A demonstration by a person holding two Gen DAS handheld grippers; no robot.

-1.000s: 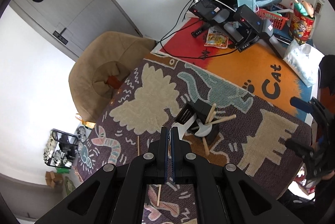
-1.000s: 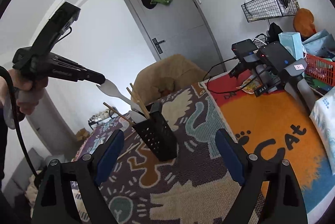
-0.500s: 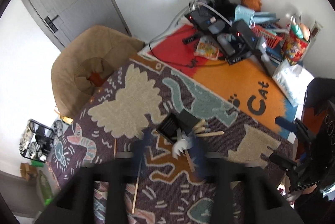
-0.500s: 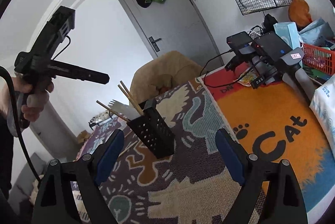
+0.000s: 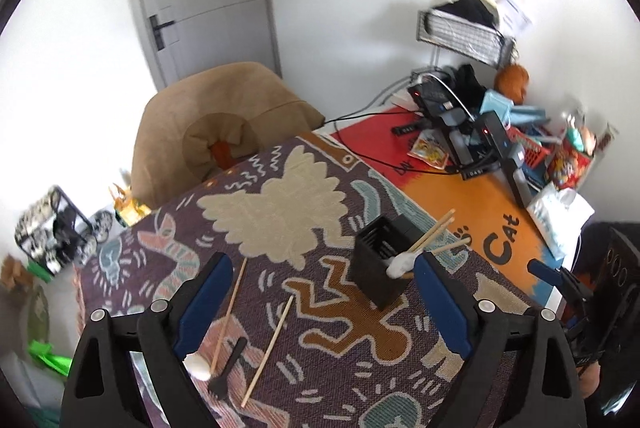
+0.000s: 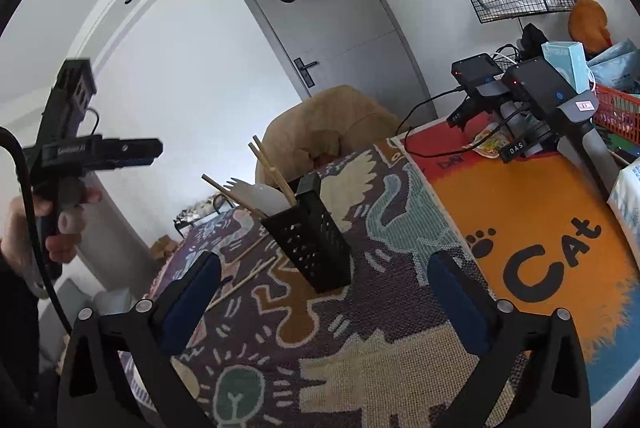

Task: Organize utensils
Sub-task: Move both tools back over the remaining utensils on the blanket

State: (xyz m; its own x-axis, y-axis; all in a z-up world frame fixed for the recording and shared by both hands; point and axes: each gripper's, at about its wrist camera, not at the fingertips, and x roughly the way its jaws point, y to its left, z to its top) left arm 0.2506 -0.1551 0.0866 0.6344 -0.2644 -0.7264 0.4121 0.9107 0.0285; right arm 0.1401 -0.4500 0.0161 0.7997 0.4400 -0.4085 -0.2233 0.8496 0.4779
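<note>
Left gripper (image 5: 320, 292) jaws wide apart, just been opening, nothing between the pads, held above the rug (image 5: 280, 203). Right gripper (image 6: 324, 292) also spread and just opened further, empty, low over the rug. Black caddy (image 5: 380, 260) upright mid-rug, holding chopsticks (image 6: 272, 175), a white fork (image 6: 236, 185) and white spoon (image 6: 268, 195). Near the rug's left edge lie two loose chopsticks (image 5: 268, 342), a black fork (image 5: 228, 368) and a white spoon (image 5: 198, 368).
</note>
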